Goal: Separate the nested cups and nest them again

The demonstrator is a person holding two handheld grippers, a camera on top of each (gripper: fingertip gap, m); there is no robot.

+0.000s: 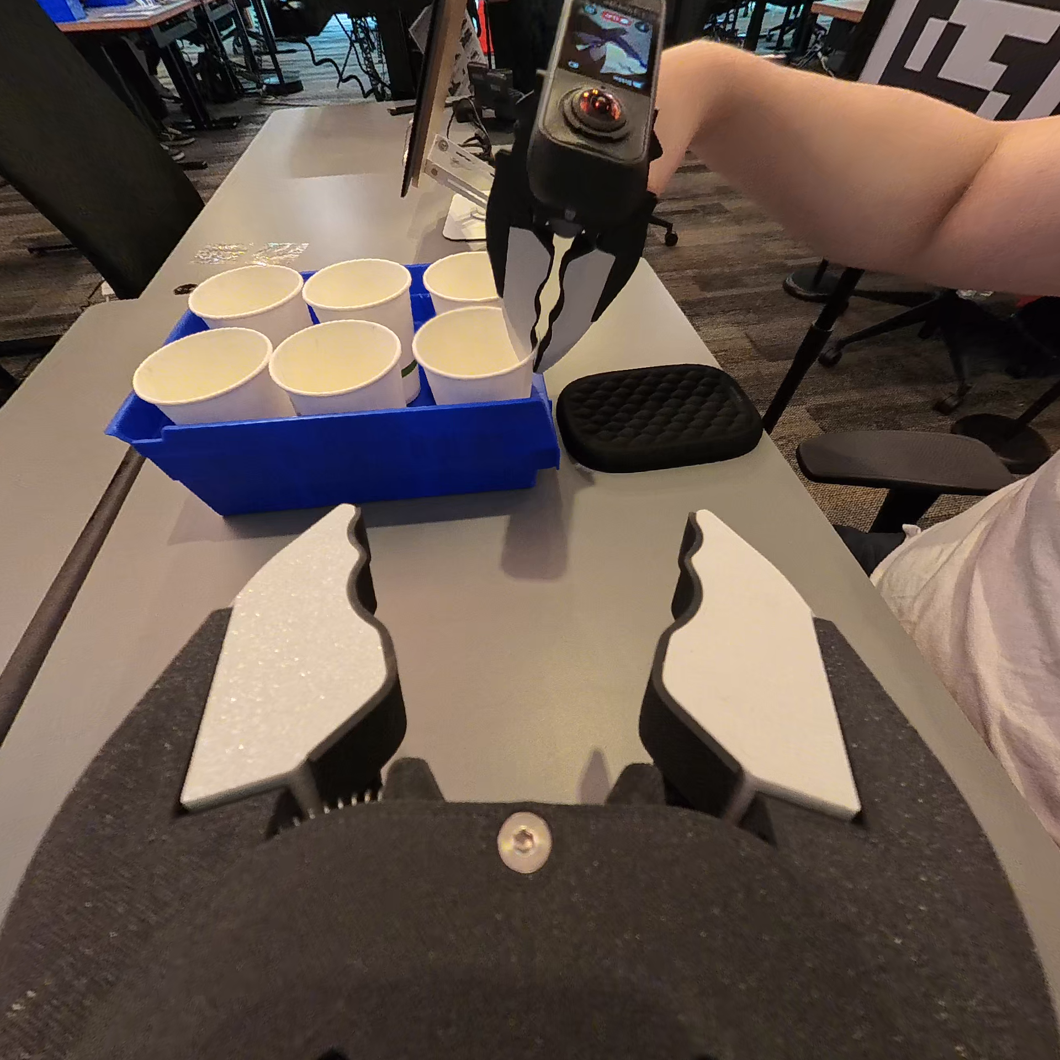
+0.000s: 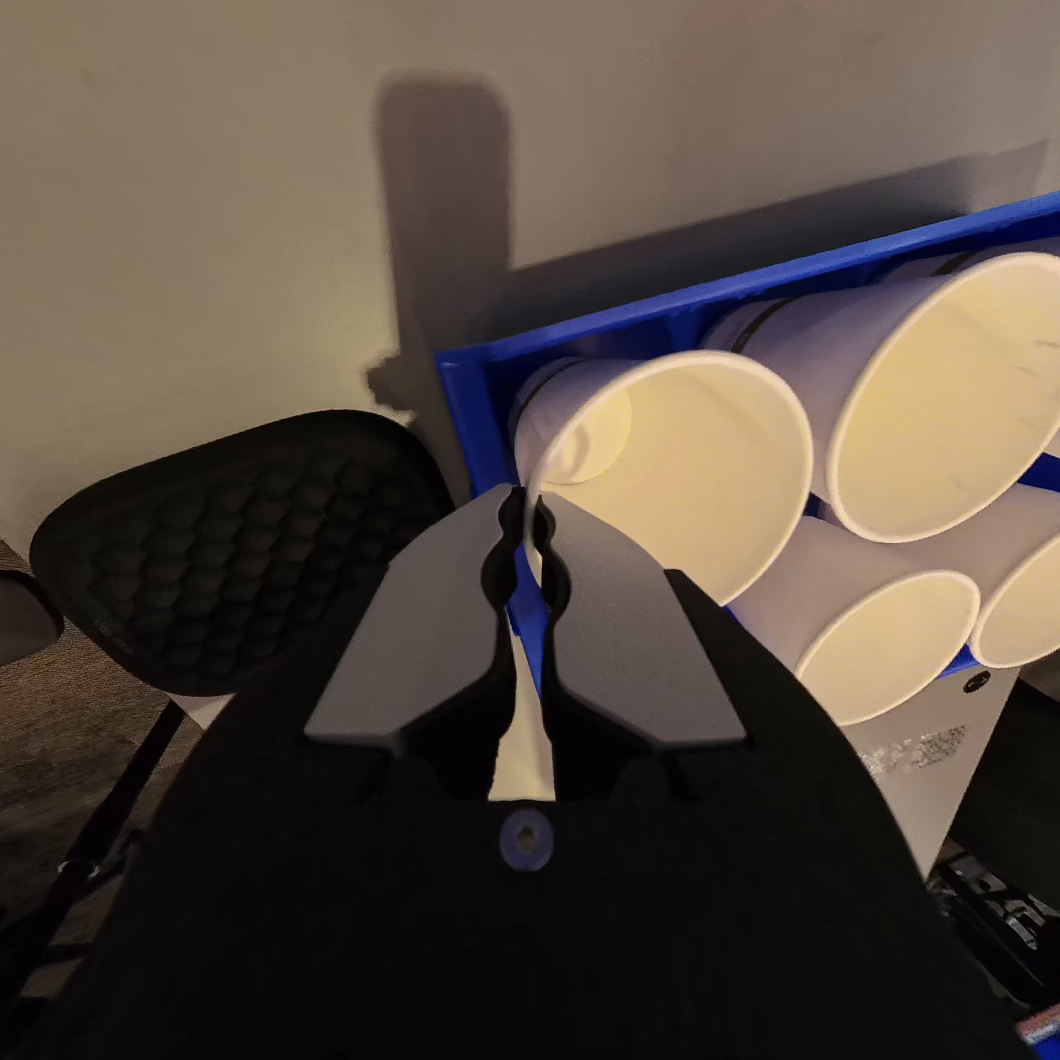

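The left gripper hangs wide open over the gray counter, holding nothing. Past it sits a blue bin with six white paper cups, and a black bumpy pad lies just beside it. The right gripper is pinched tight on the rim of the corner cup nearest the pad.

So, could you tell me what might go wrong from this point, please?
1. The right gripper pinches only the thin rim of the front right cup; the paper wall already looks bent in the right wrist view, so it may crease or slip.
2. The six cups sit packed in the blue bin, so lifting this one could drag a neighbour.
3. The left gripper hangs open over the table, not steadying the bin.
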